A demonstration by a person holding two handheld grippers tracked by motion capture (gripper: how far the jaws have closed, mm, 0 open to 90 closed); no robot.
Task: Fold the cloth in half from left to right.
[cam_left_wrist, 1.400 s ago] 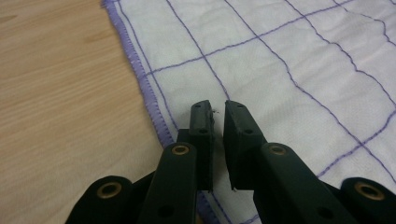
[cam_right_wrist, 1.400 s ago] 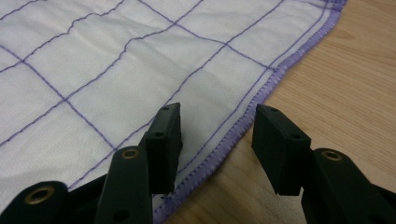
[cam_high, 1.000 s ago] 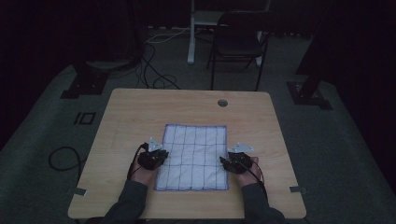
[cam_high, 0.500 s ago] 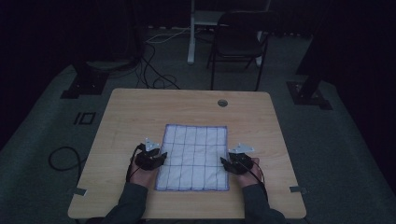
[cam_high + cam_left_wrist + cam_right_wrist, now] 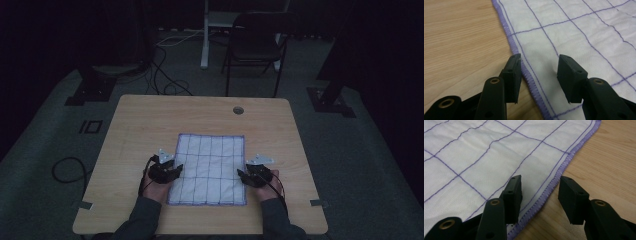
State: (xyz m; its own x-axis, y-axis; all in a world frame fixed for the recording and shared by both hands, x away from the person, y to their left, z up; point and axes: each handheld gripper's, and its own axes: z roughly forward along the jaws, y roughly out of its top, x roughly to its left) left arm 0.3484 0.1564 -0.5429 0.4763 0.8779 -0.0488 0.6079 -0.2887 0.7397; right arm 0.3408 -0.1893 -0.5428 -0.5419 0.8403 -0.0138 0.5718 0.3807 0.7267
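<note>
A white cloth point(image 5: 210, 167) with a purple grid and purple stitched hem lies flat on the wooden table point(image 5: 150, 120). My left gripper point(image 5: 172, 171) sits at the cloth's left edge. Its jaws have just been opening and now stand open astride the hem point(image 5: 529, 75), pressing on nothing. My right gripper point(image 5: 245, 176) rests at the cloth's right edge, open, with the hem point(image 5: 549, 190) running between its two black fingers point(image 5: 512, 195). The cloth point(image 5: 579, 32) in the left gripper view and the cloth point(image 5: 486, 157) in the right gripper view lies smooth.
A round cable hole point(image 5: 238, 110) is near the table's far edge. Behind the table stand a dark chair point(image 5: 255, 47) and a white stand point(image 5: 206, 35). Cables point(image 5: 167, 82) trail on the grey floor, with stand bases point(image 5: 90, 90) at both sides.
The left gripper's jaws have spread apart at the cloth's left hem. Both hands stay where they were, and the cloth lies as before.
</note>
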